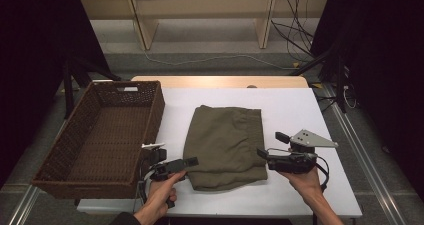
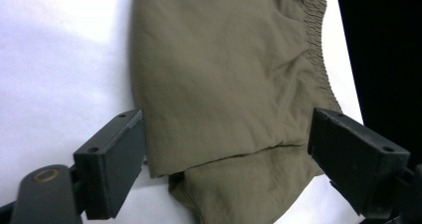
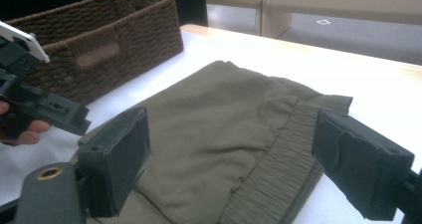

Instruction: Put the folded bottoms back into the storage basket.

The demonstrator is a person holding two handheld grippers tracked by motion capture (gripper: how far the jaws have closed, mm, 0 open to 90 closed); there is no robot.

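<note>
We see L gripper (image 1: 192, 161) & R gripper (image 1: 261, 154) jaws wide, gripping nothing, flanking folded olive shorts (image 1: 226, 145); wicker basket (image 1: 156, 116) left.

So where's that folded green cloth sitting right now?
In the high view the folded olive cloth lies flat near the middle of the white table, just right of the brown wicker basket, between the left tool and right tool.
</note>
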